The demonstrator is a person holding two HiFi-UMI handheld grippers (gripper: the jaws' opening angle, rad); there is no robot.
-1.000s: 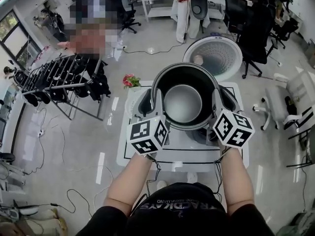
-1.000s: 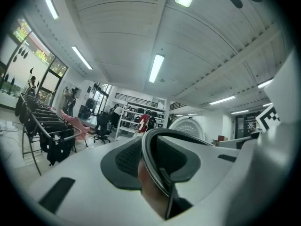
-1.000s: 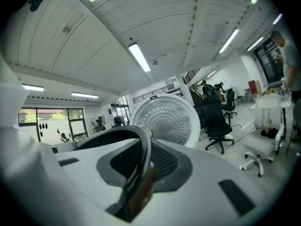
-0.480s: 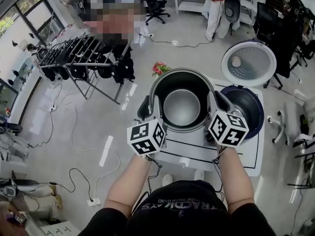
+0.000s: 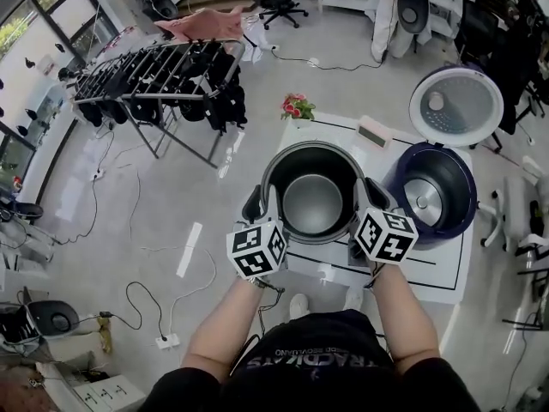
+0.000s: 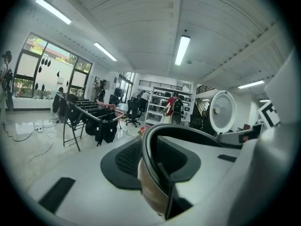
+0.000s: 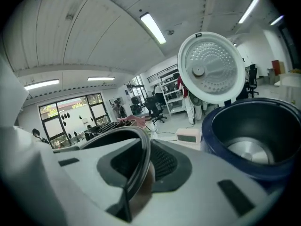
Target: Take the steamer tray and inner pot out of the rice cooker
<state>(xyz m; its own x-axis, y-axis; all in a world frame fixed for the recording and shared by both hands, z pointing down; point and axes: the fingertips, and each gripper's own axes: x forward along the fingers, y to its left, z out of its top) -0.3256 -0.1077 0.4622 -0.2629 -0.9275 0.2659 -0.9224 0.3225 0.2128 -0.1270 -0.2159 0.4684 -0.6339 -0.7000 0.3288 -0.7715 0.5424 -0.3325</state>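
Observation:
Both grippers hold the dark inner pot by its rim, over the left part of the white table. My left gripper is shut on the pot's left rim. My right gripper grips the right rim, and its jaws are closing with the rim between them. The navy rice cooker stands to the right with its round white lid raised. Its cavity is empty, showing only the metal plate at its bottom.
A small white box with a display and red flowers sit at the table's far edge. A drying rack hung with dark clothes stands on the floor to the left. Office chairs and shelves line the back.
Both grippers have carried the pot to the left and down, away from the cooker. The cooker body, hidden under the pot before, now stands uncovered to the right.

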